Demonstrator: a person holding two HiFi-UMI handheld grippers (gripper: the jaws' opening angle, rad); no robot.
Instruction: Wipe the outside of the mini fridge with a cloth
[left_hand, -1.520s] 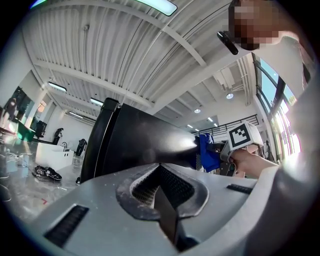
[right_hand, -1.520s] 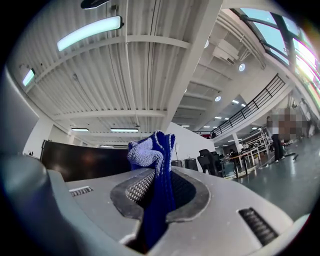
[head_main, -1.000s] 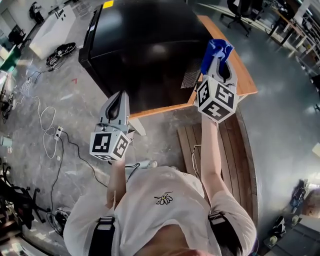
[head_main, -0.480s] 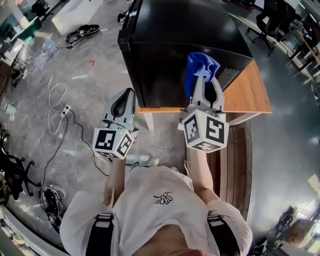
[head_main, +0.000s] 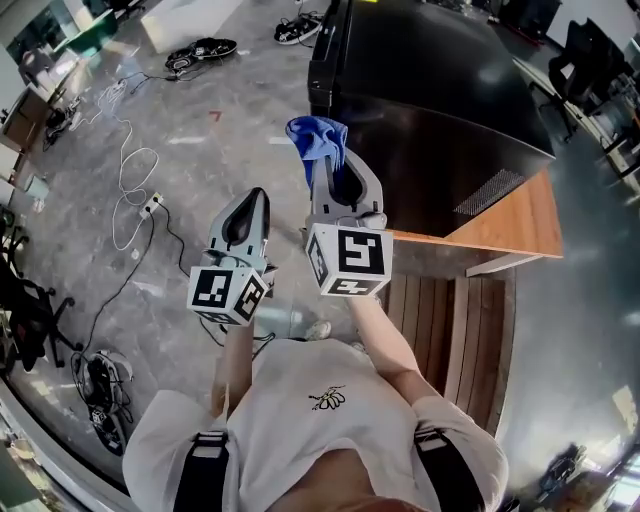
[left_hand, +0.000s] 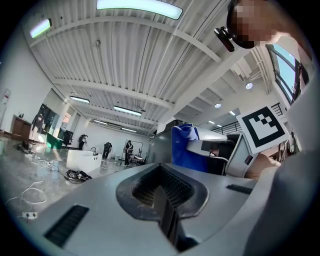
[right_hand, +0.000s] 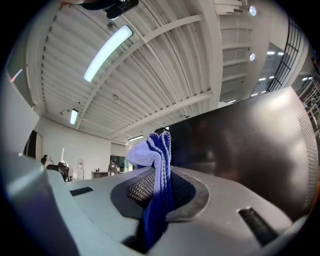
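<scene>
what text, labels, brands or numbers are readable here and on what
None readable in any view.
Black mini fridge: no brand or label shows.
Left gripper and right gripper: only square black-and-white marker patterns.
Blue cloth: no tag shows.
White T-shirt: small insect picture, no words.

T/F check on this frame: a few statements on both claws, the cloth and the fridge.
1. The right claw is shut on the blue cloth. True.
2. The left claw holds a second cloth. False: its jaws are together with nothing between them.
3. The black mini fridge stands on a wooden platform. True.
4. The cloth is spread flat on the fridge's top. False: it sticks up bunched from the right claw, beside the fridge's near corner.
</scene>
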